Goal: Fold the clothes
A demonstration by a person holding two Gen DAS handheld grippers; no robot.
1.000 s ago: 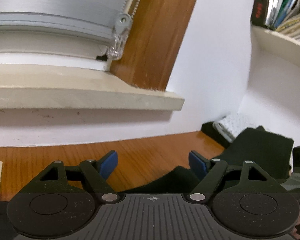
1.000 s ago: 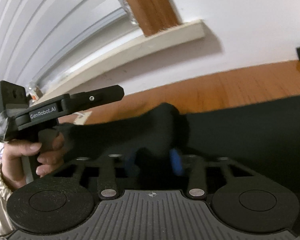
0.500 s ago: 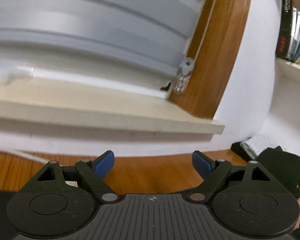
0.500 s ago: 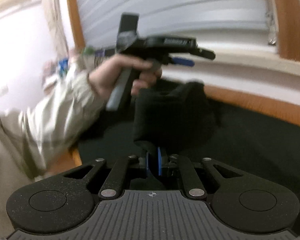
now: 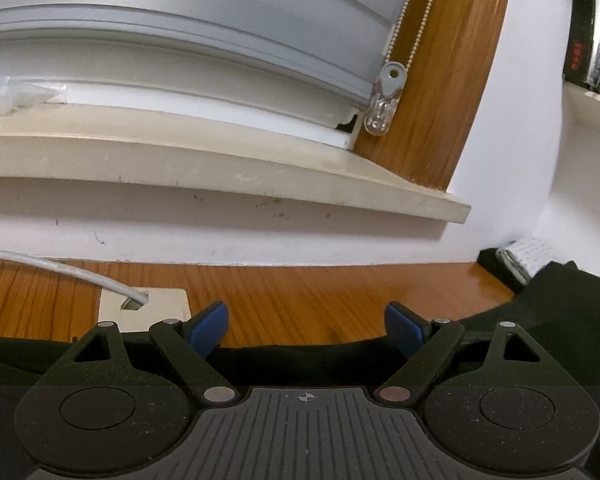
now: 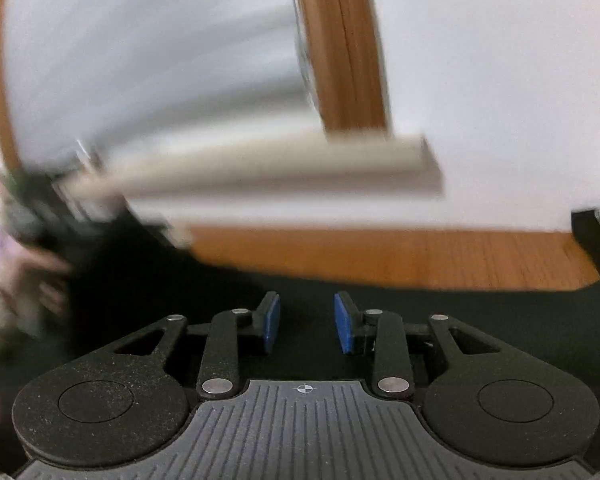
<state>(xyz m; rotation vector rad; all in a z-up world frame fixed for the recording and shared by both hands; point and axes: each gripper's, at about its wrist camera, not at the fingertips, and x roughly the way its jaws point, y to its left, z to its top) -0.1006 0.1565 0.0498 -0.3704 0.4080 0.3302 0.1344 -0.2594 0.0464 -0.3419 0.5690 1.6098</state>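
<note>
Wooden counter (image 5: pixel 300 292) carries the black cloth (image 6: pixel 460 312): your left gripper (image 5: pixel 306 326) gapes wide and empty, your right gripper (image 6: pixel 307 322) is opening, nothing pinched.

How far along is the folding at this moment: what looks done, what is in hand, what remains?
Done: the black garment lies spread on the wooden table, one part doubled up at the left edge. In hand: nothing; the right gripper is opening with no cloth pinched between its pads, and the left gripper hovers wide open over the garment's far edge. Left: the remaining folds, since most of the cloth lies flat.
</note>
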